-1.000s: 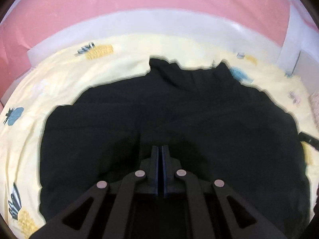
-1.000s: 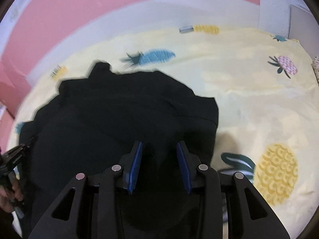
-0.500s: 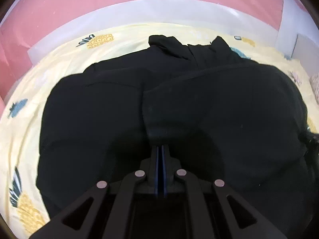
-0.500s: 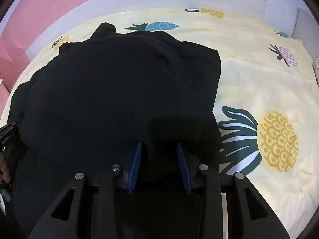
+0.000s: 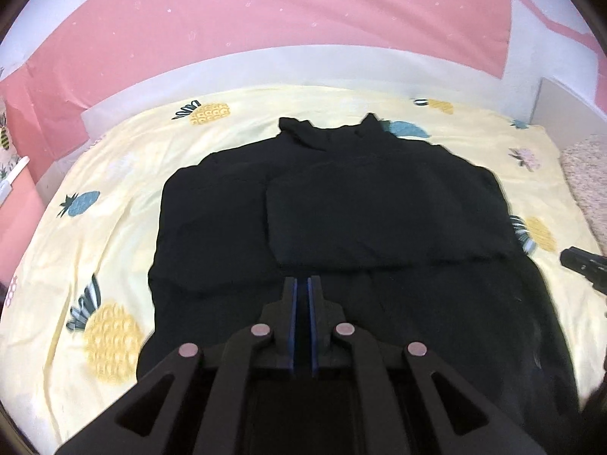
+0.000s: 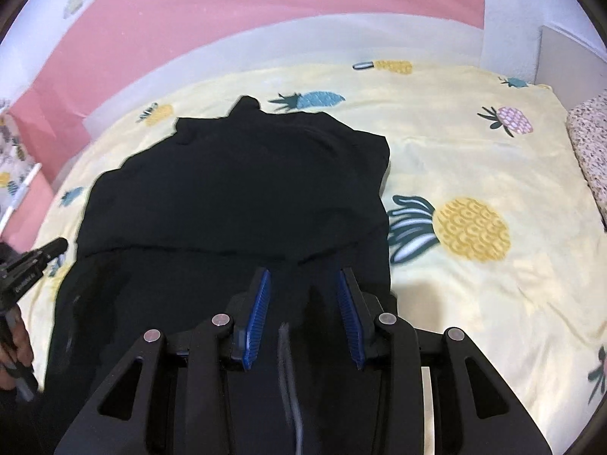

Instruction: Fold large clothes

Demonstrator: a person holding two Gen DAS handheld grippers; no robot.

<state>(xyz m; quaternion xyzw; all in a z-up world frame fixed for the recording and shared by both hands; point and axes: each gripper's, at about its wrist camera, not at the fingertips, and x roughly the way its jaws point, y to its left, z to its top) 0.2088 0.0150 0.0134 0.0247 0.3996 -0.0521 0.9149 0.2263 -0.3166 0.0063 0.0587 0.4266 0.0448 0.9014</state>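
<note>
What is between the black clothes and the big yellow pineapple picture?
Nothing but bare yellow bedsheet; the right wrist view shows the black garment ending beside the big yellow pineapple print's leaves.

A home bedroom is shown. A bed is covered by a pale yellow sheet [image 5: 125,174] printed with pineapples. Behind the sheet, a white bed frame edge [image 5: 288,64] is seen, and beyond it a pink wall [image 5: 303,11]. At the sheet's right edge a speckled blanket [image 6: 592,151] is laid.

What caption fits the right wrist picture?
Right gripper open above a folded black garment on a pineapple-print sheet.
</note>
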